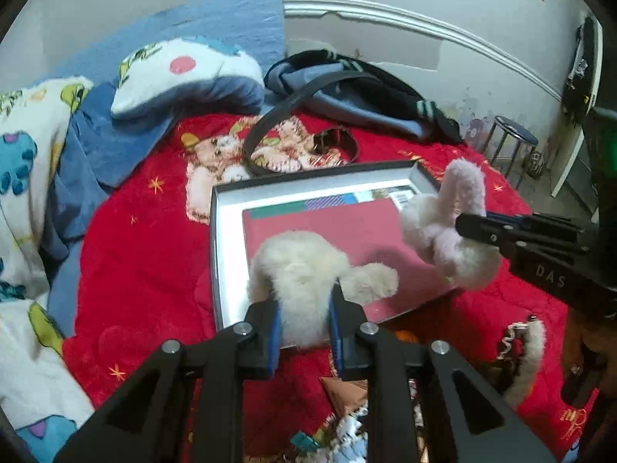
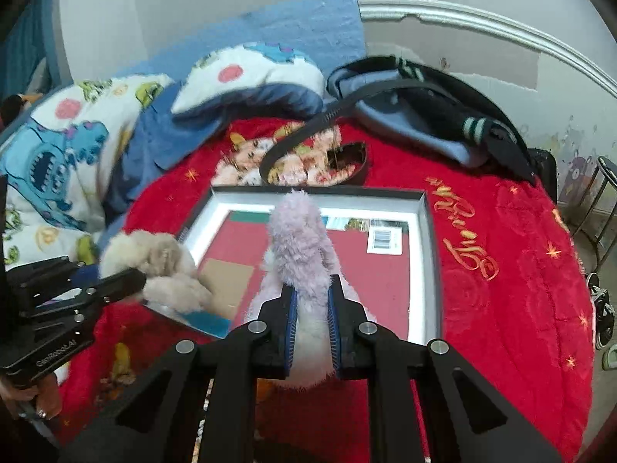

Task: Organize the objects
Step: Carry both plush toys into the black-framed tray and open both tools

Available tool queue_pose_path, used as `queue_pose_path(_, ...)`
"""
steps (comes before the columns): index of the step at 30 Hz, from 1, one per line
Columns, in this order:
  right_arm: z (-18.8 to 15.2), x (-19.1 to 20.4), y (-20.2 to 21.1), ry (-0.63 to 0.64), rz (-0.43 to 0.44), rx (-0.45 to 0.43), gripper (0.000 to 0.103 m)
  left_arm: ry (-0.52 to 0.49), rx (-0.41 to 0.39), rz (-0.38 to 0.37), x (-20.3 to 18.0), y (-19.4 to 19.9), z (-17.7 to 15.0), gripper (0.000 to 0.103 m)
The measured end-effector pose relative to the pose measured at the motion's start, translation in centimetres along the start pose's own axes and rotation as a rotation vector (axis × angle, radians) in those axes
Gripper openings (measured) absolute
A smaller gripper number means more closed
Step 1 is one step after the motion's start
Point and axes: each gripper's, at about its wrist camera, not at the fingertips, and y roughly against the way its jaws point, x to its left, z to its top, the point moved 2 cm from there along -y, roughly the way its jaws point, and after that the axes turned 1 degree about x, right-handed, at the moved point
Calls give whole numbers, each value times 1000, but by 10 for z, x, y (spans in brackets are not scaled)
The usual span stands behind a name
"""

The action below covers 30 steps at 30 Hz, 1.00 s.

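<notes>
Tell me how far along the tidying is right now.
Midway, it seems. The box already holds a red book. The left gripper grips a cream plush and the right gripper a lilac plush, both over the box, unreleased. The belt remains on the blanket.

You have two grippers in view: the left gripper (image 1: pixel 304 320) and the right gripper (image 2: pixel 312 320). You hold two fluffy toys, one cream plush (image 1: pixel 304 266) and one lilac plush (image 2: pixel 299 239). There is one open box (image 2: pixel 430 254) on the bed, with one red book (image 2: pixel 370 270) lying inside it. You can count one black belt (image 1: pixel 270 123), one blue and black bag (image 2: pixel 432 115), and one red blanket (image 2: pixel 520 289). There is one cartoon-print pillow (image 1: pixel 185 73), one cartoon-print duvet (image 2: pixel 65 162), and one round stool (image 1: pixel 515 135) by the wall. One more fuzzy item (image 1: pixel 528 359) lies at the near right; what it is you cannot tell.
</notes>
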Motion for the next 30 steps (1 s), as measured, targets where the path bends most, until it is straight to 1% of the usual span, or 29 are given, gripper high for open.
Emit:
queue_pose_path(4, -7, 3, -20, 8, -1, 7, 13, 37, -15, -12, 5, -17, -5, 20)
queue_pose_path(8, -14, 4, -41, 27, 9, 52, 14, 57, -14, -39, 7, -33, -2, 20)
queue_pose_path(13, -14, 3, -47, 17, 10, 42, 14, 95, 6, -66, 12, -52, 5, 20)
queue_pose_path(15, -11, 2, -50, 0, 19, 47, 15, 104, 9, -64, 14, -57, 8, 21)
queue_pose_path(16, -10, 2, -52, -5, 23, 54, 16, 104, 26, -55, 14, -62, 9, 25)
queue_pose_path(17, -9, 2, -55, -10, 22, 65, 19, 105, 44, -49, 15, -66, 9, 25)
queue_pose_path(19, -7, 1, -60, -21, 8, 94, 21, 112, 89, -60, 17, -71, 9, 32)
queue_pose_path(20, -6, 0, -60, -34, 8, 101, 23, 113, 109, -64, 18, -72, 8, 38)
queue_pose_path(21, -5, -3, -58, -51, 11, 105, 24, 117, 142, -61, 19, -73, 8, 40)
queue_pose_path(22, -4, -5, -54, -68, 9, 106, 28, 125, 181, -58, 21, -74, 8, 42)
queue_pose_path(23, -3, -7, -49, -77, 6, 100, 35, 138, 218, -66, 23, -73, 7, 42)
queue_pose_path(24, -1, -8, -45, -83, 0, 92, 39, 158, 247, -76, 25, -70, 6, 42)
queue_pose_path(26, 2, -9, -35, -76, -8, 78, 51, 177, 248, -66, 27, -64, 6, 42)
queue_pose_path(27, 4, -10, -31, -76, 0, 71, 54, 177, 235, -51, 28, -58, 6, 42)
queue_pose_path(28, 6, -12, -28, -79, 6, 69, 54, 175, 222, -24, 29, -52, 6, 42)
queue_pose_path(30, 8, -15, -16, -88, 8, 51, 54, 183, 194, -4, 31, -39, 7, 42)
